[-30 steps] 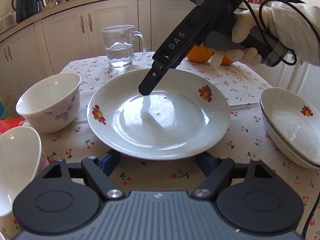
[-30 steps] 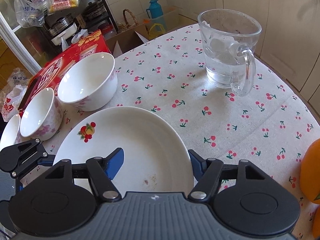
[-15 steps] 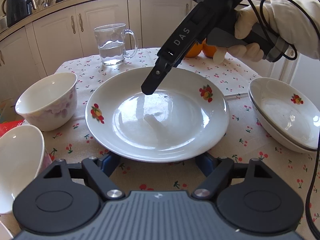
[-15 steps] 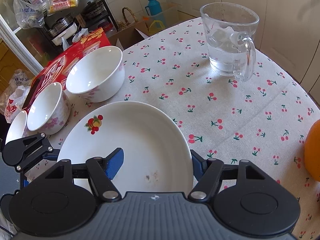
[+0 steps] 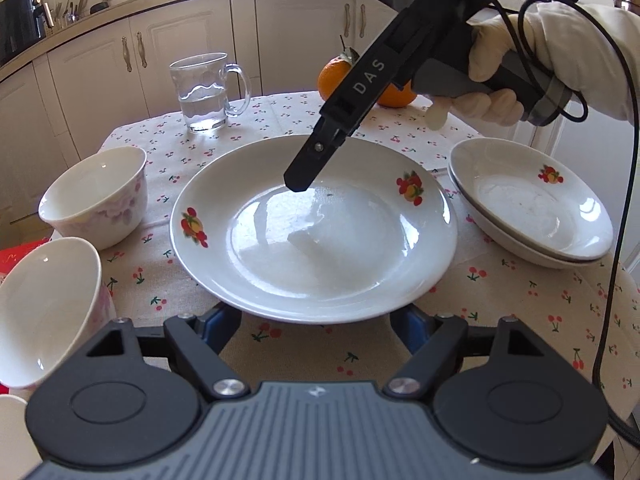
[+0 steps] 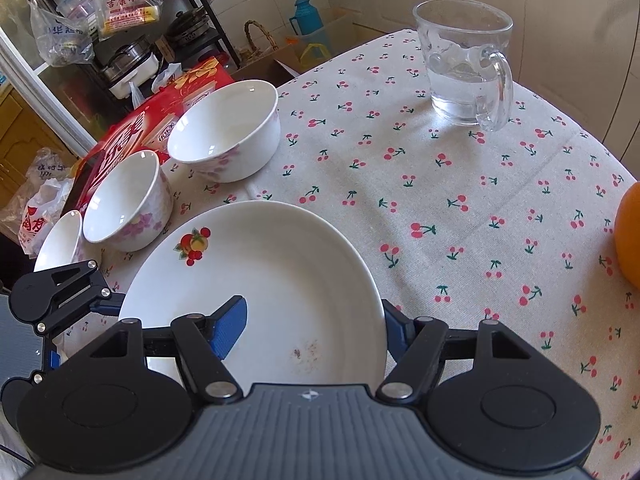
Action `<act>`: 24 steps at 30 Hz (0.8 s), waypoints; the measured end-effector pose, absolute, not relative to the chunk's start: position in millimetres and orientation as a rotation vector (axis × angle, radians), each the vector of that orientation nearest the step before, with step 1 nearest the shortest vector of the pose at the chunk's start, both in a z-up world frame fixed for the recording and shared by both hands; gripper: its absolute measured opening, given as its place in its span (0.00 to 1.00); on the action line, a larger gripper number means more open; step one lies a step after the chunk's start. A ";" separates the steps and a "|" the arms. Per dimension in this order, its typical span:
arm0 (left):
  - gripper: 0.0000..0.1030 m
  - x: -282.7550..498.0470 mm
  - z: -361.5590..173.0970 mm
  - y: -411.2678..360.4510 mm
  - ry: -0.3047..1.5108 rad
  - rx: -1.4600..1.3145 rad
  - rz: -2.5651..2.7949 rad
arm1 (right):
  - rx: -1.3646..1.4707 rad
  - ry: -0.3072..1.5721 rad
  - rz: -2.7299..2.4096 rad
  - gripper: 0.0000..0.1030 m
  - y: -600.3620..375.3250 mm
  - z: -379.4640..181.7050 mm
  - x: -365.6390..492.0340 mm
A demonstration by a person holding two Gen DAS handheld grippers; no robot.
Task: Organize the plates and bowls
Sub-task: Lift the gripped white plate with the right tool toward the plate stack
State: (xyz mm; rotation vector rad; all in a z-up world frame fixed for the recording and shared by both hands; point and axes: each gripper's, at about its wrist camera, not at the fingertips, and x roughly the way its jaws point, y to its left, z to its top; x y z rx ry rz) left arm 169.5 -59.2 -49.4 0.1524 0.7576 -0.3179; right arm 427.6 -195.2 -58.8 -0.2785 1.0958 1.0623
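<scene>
Two fisheye views look down over a round counter (image 5: 520,300) covered with a cherry-print cloth.

In the left wrist view, a white plate (image 5: 312,240) with fruit motifs fills the middle. The left gripper (image 5: 316,322) sits at the bottom. Its blue fingers (image 5: 218,326) are apart, with their tips hidden under the plate's near rim.

The right gripper (image 5: 300,176) comes down from the upper right, held by a white-gloved hand (image 5: 540,60). Its tip is over the plate's far side.

In the right wrist view, one finger of the right gripper lies over the inside of the plate. The other finger is just outside the rim. Whether they are pressing on the plate cannot be told.

At the right edge of the left view is a stack of two similar plates (image 5: 532,216), close to the plate but apart from it. On the left are a large floral bowl (image 5: 96,196) and a nearer bowl (image 5: 44,308).

A glass mug of water (image 5: 204,92) and an orange (image 5: 336,80) stand at the far side.
</scene>
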 end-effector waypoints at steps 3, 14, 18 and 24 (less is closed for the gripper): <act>0.79 162.9 -43.6 -61.3 0.750 0.161 -0.331 | -0.270 1.090 1.056 0.73 -200.2 -54.8 418.3; 0.79 141.9 -27.9 -73.1 0.719 0.193 -0.398 | -0.232 1.036 1.015 0.73 -232.2 -28.9 380.7; 0.79 136.8 -25.5 -81.7 0.715 0.211 -0.430 | -0.215 1.018 0.985 0.73 -248.9 -21.7 366.2; 0.79 132.5 -24.3 -98.9 0.717 0.238 -0.486 | -0.188 1.000 0.938 0.73 -276.3 -16.0 348.6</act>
